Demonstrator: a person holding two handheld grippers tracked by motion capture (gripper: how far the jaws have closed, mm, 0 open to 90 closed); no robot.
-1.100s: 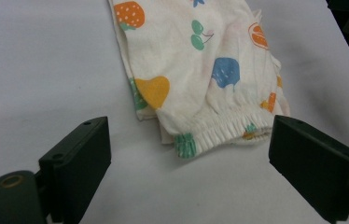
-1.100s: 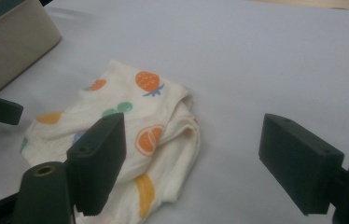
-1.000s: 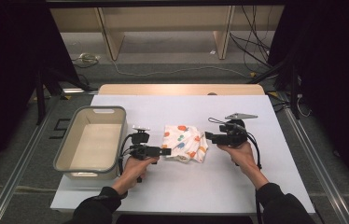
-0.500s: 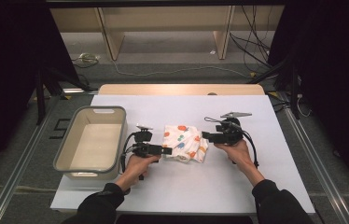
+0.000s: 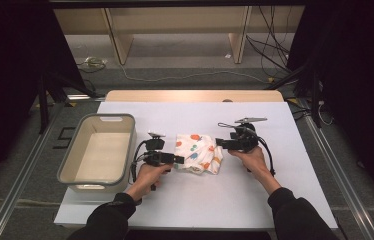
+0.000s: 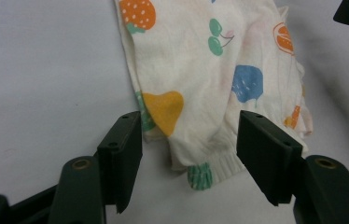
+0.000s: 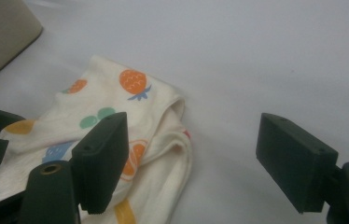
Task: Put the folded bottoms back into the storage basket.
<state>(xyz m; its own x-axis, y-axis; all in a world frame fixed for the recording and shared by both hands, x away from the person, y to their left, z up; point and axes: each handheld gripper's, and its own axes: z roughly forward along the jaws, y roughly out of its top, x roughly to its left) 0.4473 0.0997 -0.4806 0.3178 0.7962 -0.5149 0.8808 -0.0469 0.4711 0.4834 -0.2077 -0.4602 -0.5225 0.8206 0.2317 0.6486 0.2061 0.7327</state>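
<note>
I have the left claw (image 6: 186, 154) spread wide, its jaws straddling the near hem of the fruit-print cloth (image 6: 210, 84), with nothing pinched yet. The right claw (image 7: 191, 163) is just as wide apart; the cloth's folded corner lies ahead of its left jaw, and bare white surface (image 7: 266, 60) sits between the jaws and beyond the right one. From above, the cloth (image 5: 199, 152) rests crumpled on the surface between my two claws, and the pale bin (image 5: 97, 155) stands outboard of the left claw (image 5: 177, 160), well clear of the right claw (image 5: 220, 143).

My worry is the left side. The cloth is bunched in soft layers, so if I close here I may catch only the top fold or the ribbed green cuff (image 6: 200, 175), and the rest would slide out on lifting. The right claw is offset from the fabric; closing now would likely grab nothing, or scrape the surface.

The cloth looks like thin, limp cream knit, printed with orange, blue, yellow and green fruit, its edges rolled and uneven. The surface is smooth and matte. The bin is rigid, with rounded corners and a thick rim.
</note>
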